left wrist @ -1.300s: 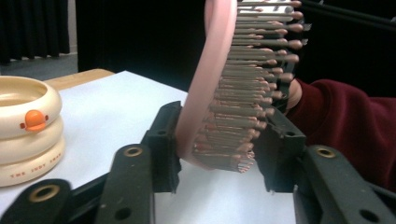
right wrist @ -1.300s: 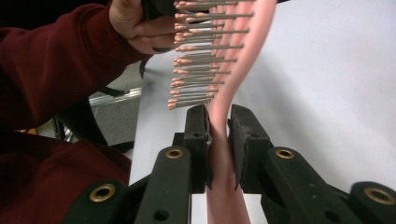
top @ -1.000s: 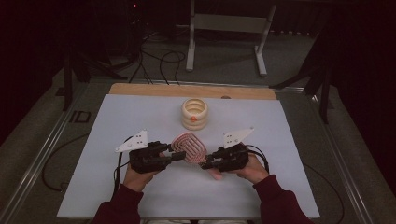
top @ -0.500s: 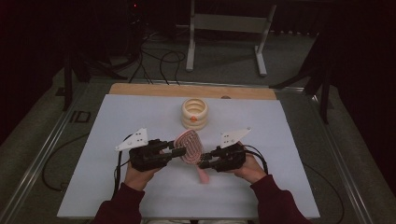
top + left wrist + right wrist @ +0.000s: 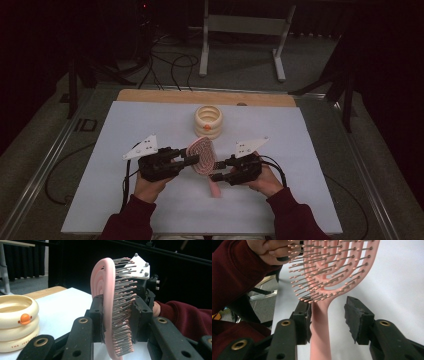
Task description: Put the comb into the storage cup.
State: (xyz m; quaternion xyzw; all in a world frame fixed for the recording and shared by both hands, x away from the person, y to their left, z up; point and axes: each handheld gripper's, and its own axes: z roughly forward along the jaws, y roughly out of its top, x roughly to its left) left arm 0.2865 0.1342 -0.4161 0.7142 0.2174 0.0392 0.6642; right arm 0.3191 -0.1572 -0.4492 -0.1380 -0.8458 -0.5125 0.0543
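Dark room, cables on the floor up top; white table (image 5: 125, 150) is filling mid-frame, with a stacked cream ring holder (image 5: 208, 121) being left alone at upper centre. Pink hairbrush (image 5: 202, 155) is being clamped at its head by the left gripper (image 5: 192, 161) at centre. Right gripper (image 5: 216, 170), jaws apart around the handle, looks like it's being lined up for a handover, so squeezing shut is probably next.

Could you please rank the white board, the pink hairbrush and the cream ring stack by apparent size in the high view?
1. White board, by far the largest.
2. Cream ring stack and pink hairbrush: too alike to rank.
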